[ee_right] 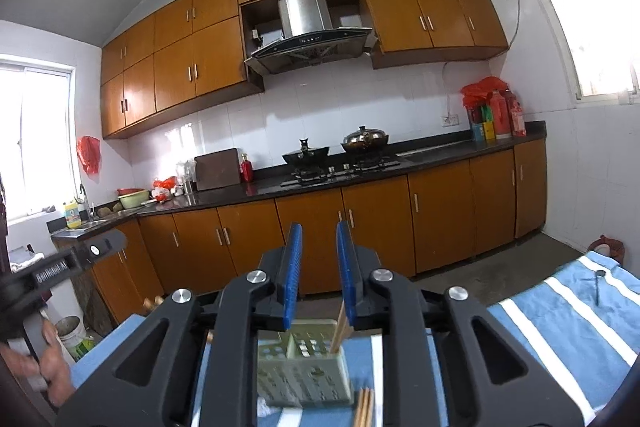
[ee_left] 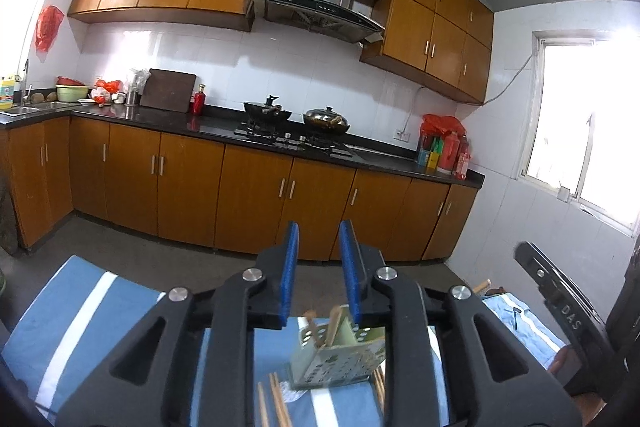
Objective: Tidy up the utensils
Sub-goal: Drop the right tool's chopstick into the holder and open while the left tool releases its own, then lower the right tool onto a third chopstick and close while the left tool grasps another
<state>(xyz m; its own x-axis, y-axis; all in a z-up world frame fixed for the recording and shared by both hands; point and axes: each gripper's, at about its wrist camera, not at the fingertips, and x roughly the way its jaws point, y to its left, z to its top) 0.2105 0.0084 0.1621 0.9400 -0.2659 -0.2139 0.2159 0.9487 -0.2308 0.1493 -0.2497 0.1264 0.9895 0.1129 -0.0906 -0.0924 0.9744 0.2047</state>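
Striped cloth (ee_right: 560,311) bears holder (ee_right: 304,375) containing chopsticks (ee_right: 341,327).

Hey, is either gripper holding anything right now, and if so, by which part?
Nothing is held. The left gripper and right gripper both stand slightly open with empty air between the pads, above the utensil holder.

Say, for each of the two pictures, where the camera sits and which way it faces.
Left wrist: behind the left gripper, facing the kitchen counter; the right gripper shows at right.
Right wrist: behind the right gripper, facing the same counter; the left gripper and a hand show at left.
Shared: green utensil holder with chopsticks on striped blue cloth; both grippers empty, jaws apart.
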